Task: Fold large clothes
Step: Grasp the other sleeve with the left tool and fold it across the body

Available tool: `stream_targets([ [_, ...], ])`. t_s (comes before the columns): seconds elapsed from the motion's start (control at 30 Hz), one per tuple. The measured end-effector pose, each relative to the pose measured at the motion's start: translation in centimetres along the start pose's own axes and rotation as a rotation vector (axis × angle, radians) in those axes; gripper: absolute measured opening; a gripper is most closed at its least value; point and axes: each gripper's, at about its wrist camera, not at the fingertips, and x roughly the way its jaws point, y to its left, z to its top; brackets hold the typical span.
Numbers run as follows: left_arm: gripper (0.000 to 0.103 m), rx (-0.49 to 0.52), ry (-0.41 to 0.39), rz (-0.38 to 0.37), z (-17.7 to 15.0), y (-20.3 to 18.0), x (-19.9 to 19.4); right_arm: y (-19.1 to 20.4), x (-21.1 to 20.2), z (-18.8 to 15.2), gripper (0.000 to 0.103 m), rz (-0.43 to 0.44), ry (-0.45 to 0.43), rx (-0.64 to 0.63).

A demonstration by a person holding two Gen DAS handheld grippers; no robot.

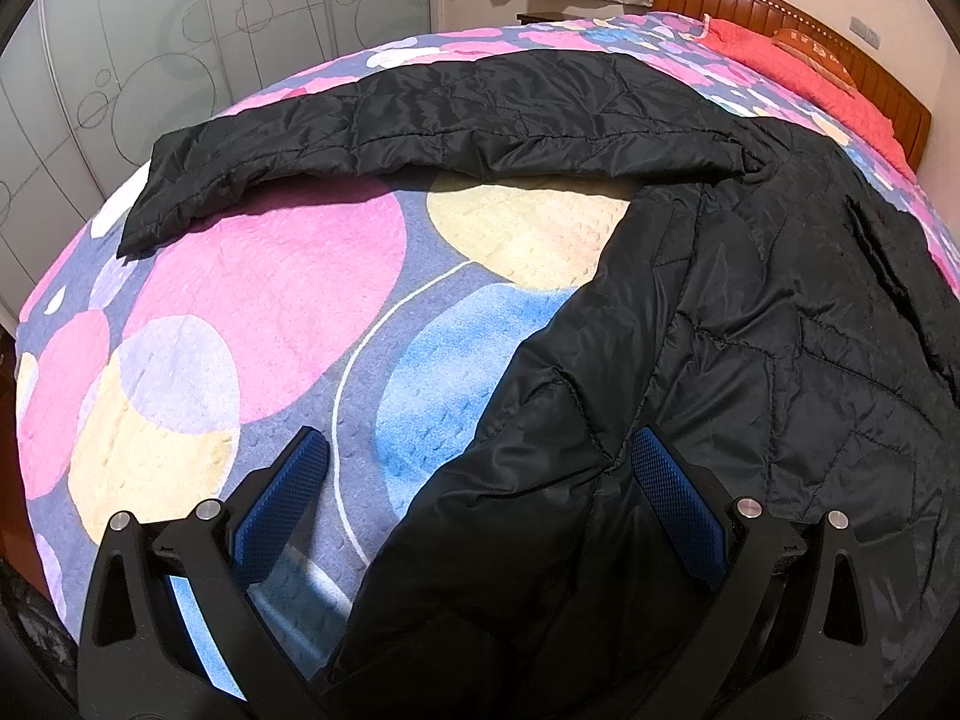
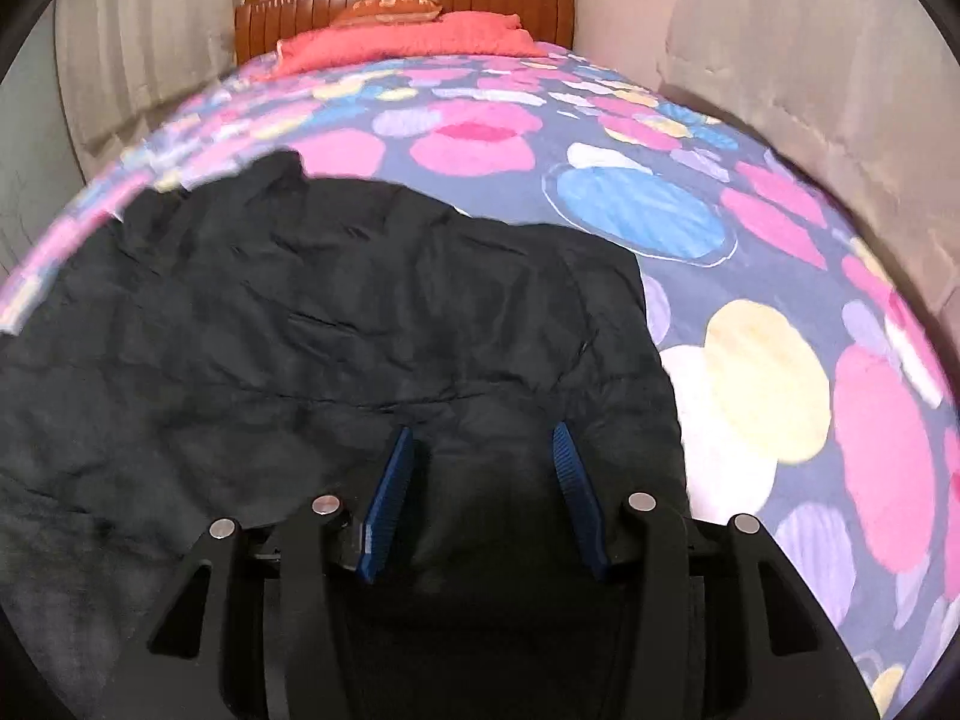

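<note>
**Mentor:** Black quilted nylon, slippery stuff. The jacket (image 1: 750, 324) lies spread on the bed (image 1: 252, 276), body toward the near edge, one sleeve (image 1: 420, 120) stretched out across the patterned cover toward the far side. What do you make of the two grippers?

**Trainee:** The left hand-held gripper (image 1: 480, 468) is wide open over the jacket's near hem; the cloth runs between its fingers, yet the pads press on nothing. The right hand-held gripper (image 2: 483, 468) is about half open above the dark fabric (image 2: 336, 312), and its view is blurred. I see no cloth pinched there either.

**Mentor:** So, as I judge it, the step is taking hold of the hem at two corners before the first fold. How to do it well?

**Trainee:** Bite deep enough to catch both layers, since the shell will slide off a shallow pinch. Grip both corners level, so the fold line comes out straight.

**Mentor:** And room?

**Trainee:** Plenty of bare cover beyond the jacket toward the headboard (image 2: 408, 0) and the red pillow (image 2: 408, 36). The left gripper sits close to the bed's near edge, so I'd lift and carry the cloth away from that edge. The sleeve wants folding in first, or it may drag.
</note>
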Motion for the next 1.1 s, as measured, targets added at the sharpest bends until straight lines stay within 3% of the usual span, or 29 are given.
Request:
stream_targets([
  [0.1, 0.101, 0.002, 0.000, 0.003, 0.0, -0.1, 0.0, -0.1, -1.6, -1.0, 0.056, 0.023, -0.029, 0.016],
  [0.2, 0.101, -0.002, 0.002, -0.004, 0.0, -0.1, 0.0, 0.1, -0.5, -2.3, 0.061, 0.019, 0.001, -0.006],
  [0.37, 0.101, -0.004, 0.020, -0.032, 0.1, 0.2, 0.0, 1.2, 0.2, -3.3, 0.068, -0.017, -0.025, -0.055],
  [0.47, 0.101, 0.003, 0.042, -0.099, 0.6, 1.1, -0.5, 1.0, 0.3, -3.4, 0.069, -0.004, -0.033, -0.049],
  [0.57, 0.101, -0.101, 0.004, -0.209, 1.7, 3.9, -1.4, 0.7, 0.3, -3.5, 0.072, 0.021, -0.038, -0.037],
  [0.67, 0.101, -0.195, -0.054, -0.225, 3.7, 7.1, -1.5, 0.9, 0.3, -3.6, 0.073, 0.014, -0.040, -0.046],
  [0.8, 0.101, -0.325, -0.061, -0.233, 5.7, 11.3, 1.0, 1.0, 0.2, -3.7, 0.074, 0.012, -0.043, -0.049],
  [0.87, 0.101, -0.409, -0.050, -0.271, 6.4, 13.3, 2.7, 0.9, 0.3, -3.7, 0.074, 0.012, -0.042, -0.050],
  [0.97, 0.100, -0.494, -0.128, -0.325, 8.1, 15.6, 3.6, 1.0, 0.2, -3.7, 0.074, 0.010, -0.043, -0.052],
  [1.1, 0.100, -0.613, -0.163, -0.390, 9.2, 18.0, 5.2, 0.9, 0.2, -3.7, 0.074, 0.011, -0.043, -0.053],
])
